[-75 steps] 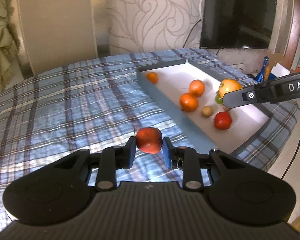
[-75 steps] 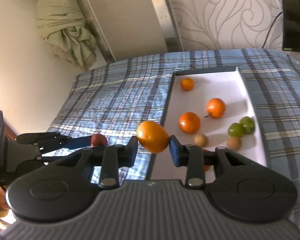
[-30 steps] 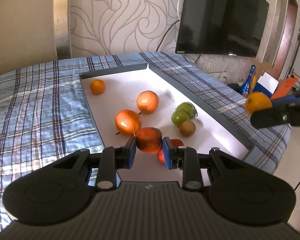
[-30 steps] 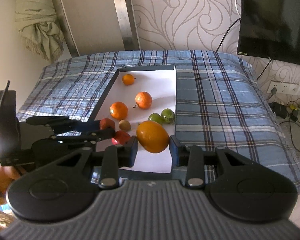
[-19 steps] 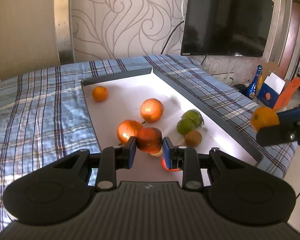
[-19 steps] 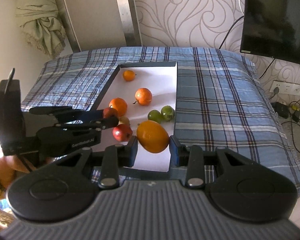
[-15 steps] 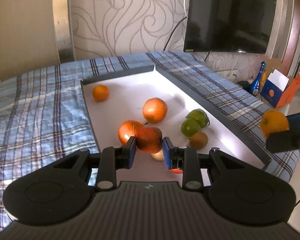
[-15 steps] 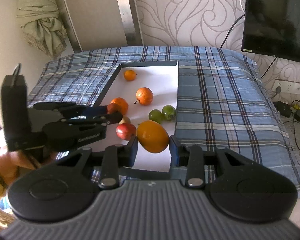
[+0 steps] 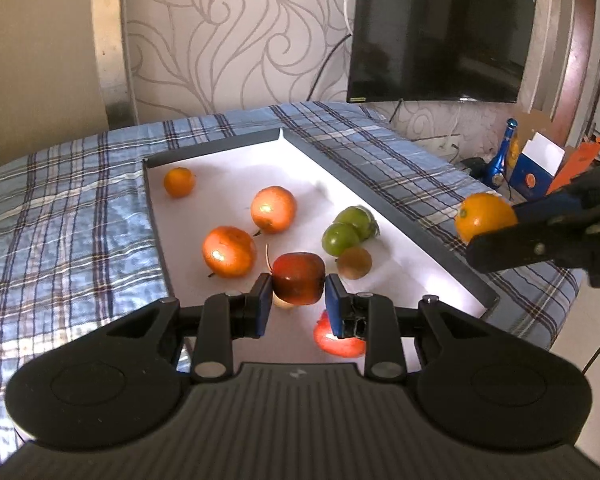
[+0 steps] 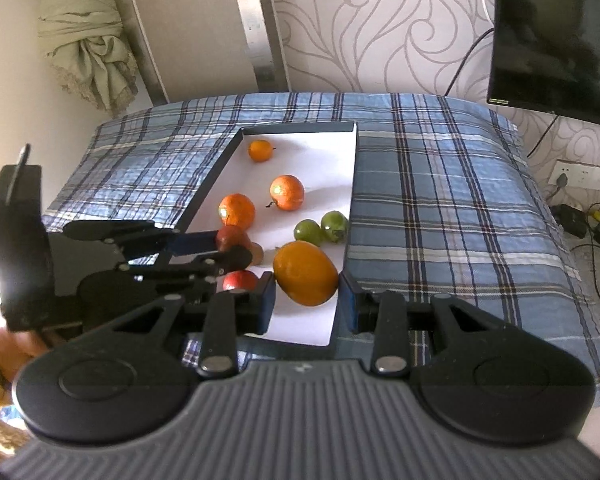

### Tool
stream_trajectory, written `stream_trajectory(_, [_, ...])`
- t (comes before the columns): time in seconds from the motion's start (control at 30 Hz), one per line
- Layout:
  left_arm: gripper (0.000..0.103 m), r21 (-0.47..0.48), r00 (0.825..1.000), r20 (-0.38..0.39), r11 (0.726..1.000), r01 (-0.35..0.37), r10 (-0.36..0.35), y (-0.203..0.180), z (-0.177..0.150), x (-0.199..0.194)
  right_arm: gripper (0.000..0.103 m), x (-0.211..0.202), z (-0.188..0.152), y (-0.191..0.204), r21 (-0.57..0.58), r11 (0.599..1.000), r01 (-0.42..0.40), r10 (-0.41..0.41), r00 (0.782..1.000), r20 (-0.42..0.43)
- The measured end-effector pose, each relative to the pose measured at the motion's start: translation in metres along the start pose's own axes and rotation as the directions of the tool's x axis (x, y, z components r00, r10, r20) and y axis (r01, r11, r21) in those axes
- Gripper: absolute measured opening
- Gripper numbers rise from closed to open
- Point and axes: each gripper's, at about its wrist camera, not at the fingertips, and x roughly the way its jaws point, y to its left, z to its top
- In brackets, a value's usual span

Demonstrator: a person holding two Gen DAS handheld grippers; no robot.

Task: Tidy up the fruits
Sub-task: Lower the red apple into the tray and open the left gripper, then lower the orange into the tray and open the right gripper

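My left gripper (image 9: 299,298) is shut on a small dark red apple (image 9: 299,278), held above the near end of the white tray (image 9: 228,148). In the right wrist view the same gripper (image 10: 236,248) reaches in from the left with the red apple (image 10: 230,236). My right gripper (image 10: 307,298) is shut on an orange (image 10: 305,278) over the tray's near right corner; from the left wrist view that orange (image 9: 485,216) hangs beyond the tray's right rim. The tray holds three oranges, two green fruits (image 9: 350,230), a brown kiwi (image 9: 354,263) and another red apple (image 9: 340,340).
The tray (image 10: 300,128) lies on a blue plaid bedspread (image 9: 60,208). A black television (image 9: 440,32) hangs on the patterned wall. A blue bottle and boxes (image 9: 536,164) stand on the floor at right; cables and a socket (image 10: 580,200) are by the wall.
The left gripper with its red apple has drifted slightly over the tray, so the fruits sit a little differently in its view. The right gripper with the orange has stayed put.
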Motion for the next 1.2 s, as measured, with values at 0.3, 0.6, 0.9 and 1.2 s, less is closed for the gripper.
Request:
stream_trajectory(0.3, [0.033, -0.037, 0.996, -0.032, 0.996, -0.081, 0.08, 0.01, -0.008, -0.005, 0.037, 0.026, 0.009, 0.003, -0.033, 0.998, -0.053, 0.052, 0.998, -0.038])
stream_trajectory(0.6, [0.039, -0.047, 0.993, -0.033, 0.993, -0.113, 0.111, 0.01, -0.008, -0.012, 0.037, 0.051, 0.017, 0.006, -0.074, 0.994, -0.077, 0.073, 0.995, -0.063])
stream_trajectory(0.9, [0.046, -0.035, 0.996, -0.004, 0.996, -0.085, 0.085, 0.016, -0.007, -0.029, 0.037, 0.075, 0.025, 0.015, -0.079, 0.994, -0.082, 0.075, 0.993, -0.09])
stream_trajectory(1.2, [0.053, -0.011, 0.999, -0.026, 1.0, -0.023, 0.023, 0.034, -0.005, -0.032, 0.037, 0.098, 0.038, 0.035, -0.07, 0.997, -0.033, 0.026, 0.994, -0.106])
